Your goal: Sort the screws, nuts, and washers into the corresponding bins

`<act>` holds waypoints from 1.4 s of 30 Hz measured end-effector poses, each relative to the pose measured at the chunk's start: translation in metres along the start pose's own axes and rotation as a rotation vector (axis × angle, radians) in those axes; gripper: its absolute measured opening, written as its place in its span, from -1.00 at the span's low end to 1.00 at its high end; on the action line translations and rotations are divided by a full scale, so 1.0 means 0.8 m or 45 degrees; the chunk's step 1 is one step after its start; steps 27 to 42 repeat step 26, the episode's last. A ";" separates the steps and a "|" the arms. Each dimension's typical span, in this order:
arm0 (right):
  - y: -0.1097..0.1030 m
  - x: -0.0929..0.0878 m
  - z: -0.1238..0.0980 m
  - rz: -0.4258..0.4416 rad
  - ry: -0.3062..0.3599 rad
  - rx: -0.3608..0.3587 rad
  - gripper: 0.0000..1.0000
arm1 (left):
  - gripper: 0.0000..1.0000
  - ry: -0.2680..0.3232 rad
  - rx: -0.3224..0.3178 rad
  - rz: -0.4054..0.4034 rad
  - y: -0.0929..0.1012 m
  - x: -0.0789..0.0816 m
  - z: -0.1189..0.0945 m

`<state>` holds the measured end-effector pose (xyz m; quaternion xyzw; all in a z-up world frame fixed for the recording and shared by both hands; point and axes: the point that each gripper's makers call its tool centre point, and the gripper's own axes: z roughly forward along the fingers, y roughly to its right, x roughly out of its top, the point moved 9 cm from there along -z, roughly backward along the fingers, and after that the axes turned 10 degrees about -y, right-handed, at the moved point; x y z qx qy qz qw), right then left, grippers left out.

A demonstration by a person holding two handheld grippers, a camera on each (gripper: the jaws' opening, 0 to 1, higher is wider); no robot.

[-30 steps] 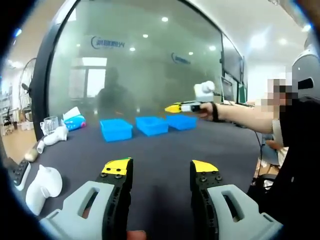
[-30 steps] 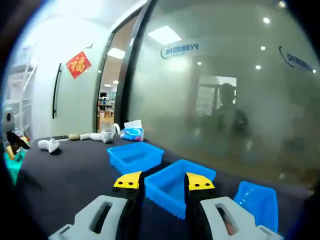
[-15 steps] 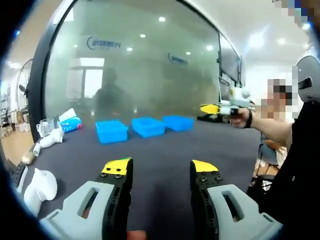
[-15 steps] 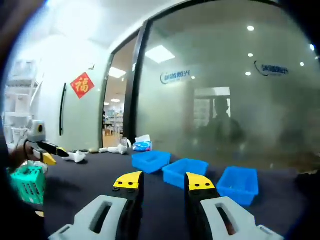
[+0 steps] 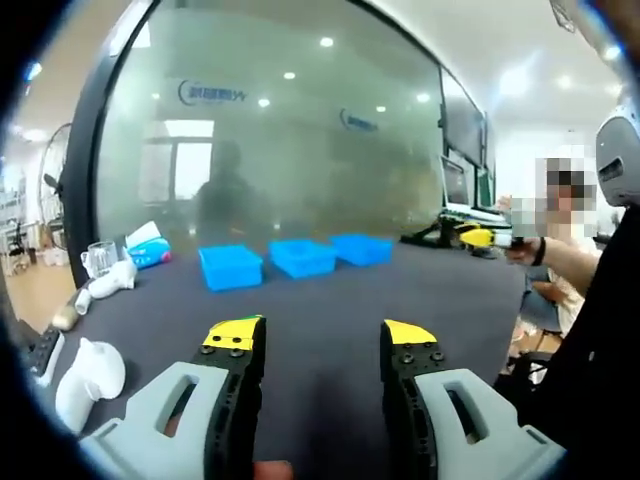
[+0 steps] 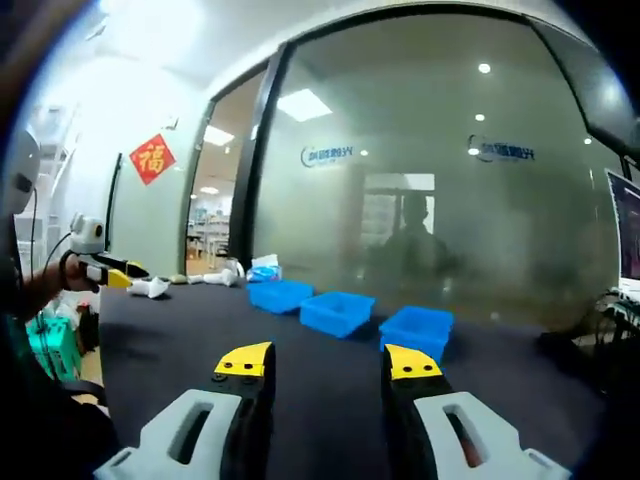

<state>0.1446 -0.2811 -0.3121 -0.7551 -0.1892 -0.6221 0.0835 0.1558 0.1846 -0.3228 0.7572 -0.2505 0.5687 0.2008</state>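
Landmark: a row of three blue bins (image 5: 295,259) standing on a dark table (image 5: 320,310), in front of a frosted glass wall (image 5: 280,140); in the right gripper view the same bins (image 6: 338,312) run left to right across the table (image 6: 160,330).
Left gripper: the left gripper (image 5: 324,340) hangs over the near part of the table, well short of the bins, jaws spread wide with nothing between the yellow-tipped fingers (image 5: 232,334). In the right gripper view it appears at the far left (image 6: 110,272), held in a person's hand, well left of the bins.
Right gripper: the right gripper (image 6: 329,364) is raised above the table, near side of the bins, jaws wide apart and empty. In the left gripper view it appears at the far right (image 5: 478,238), held in a hand, right of the bins.
Screws, nuts, washers: none can be made out; the bins' insides are too small to tell.
Left of the bins: white objects (image 5: 88,368) and a blue-and-white packet (image 5: 146,247) on the table.
Green basket: a green basket (image 6: 50,345) sits at the table's left edge, below the left gripper.
Wall: a red sign (image 6: 152,159) hangs left of the glass.
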 end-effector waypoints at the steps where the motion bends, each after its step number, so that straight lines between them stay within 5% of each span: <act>1: 0.001 -0.004 -0.005 0.008 -0.011 0.001 -0.18 | -0.10 -0.002 0.009 -0.001 -0.001 -0.001 -0.002; 9: 0.004 -0.025 -0.026 0.048 -0.050 -0.021 -0.18 | -0.06 -0.019 0.070 -0.004 -0.013 -0.010 -0.015; 42: 0.006 -0.029 -0.035 0.069 -0.045 -0.056 -0.11 | -0.06 -0.001 0.117 -0.035 -0.019 -0.012 -0.021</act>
